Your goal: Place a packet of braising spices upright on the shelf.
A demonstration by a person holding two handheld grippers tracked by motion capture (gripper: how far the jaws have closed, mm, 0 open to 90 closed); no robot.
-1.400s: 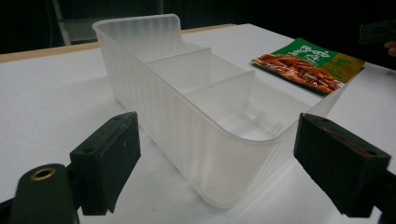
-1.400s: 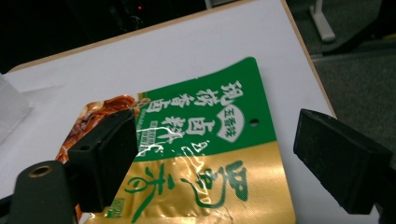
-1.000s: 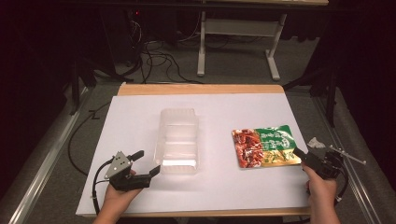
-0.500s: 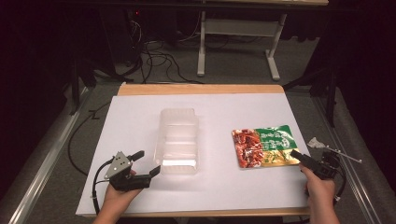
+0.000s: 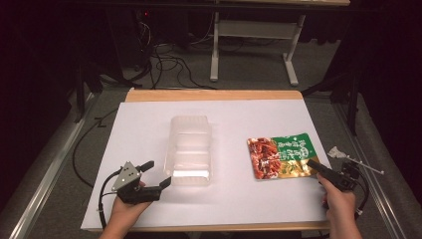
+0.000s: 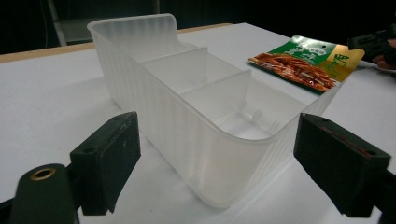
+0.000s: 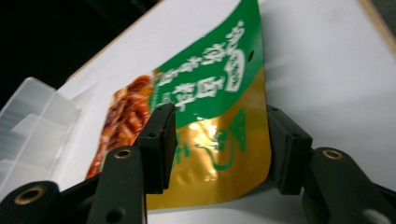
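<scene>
A clear plastic container (image 5: 191, 149) with three compartments lies lengthwise mid-table, empty (image 6: 201, 93). My left gripper (image 5: 158, 172) stands open just short of its near end, one jaw on each side of that end (image 6: 219, 154). A green, red and gold snack packet (image 5: 281, 155) lies flat to the right. My right gripper (image 5: 313, 167) is at its near right corner. Its jaws have just been closing, with the packet's gold end (image 7: 219, 93) between them (image 7: 222, 149). I cannot see the pads pressing on it.
A white sheet (image 5: 239, 124) covers the wooden table, whose far edge (image 5: 214, 94) shows. Cables (image 5: 84, 149) trail off the left side to the floor. A white table frame (image 5: 249, 30) stands beyond, and a small white scrap (image 5: 332, 151) lies right of the table.
The right gripper's jaws have narrowed around the packet's near right end. The left gripper, container and packet have stayed put.
</scene>
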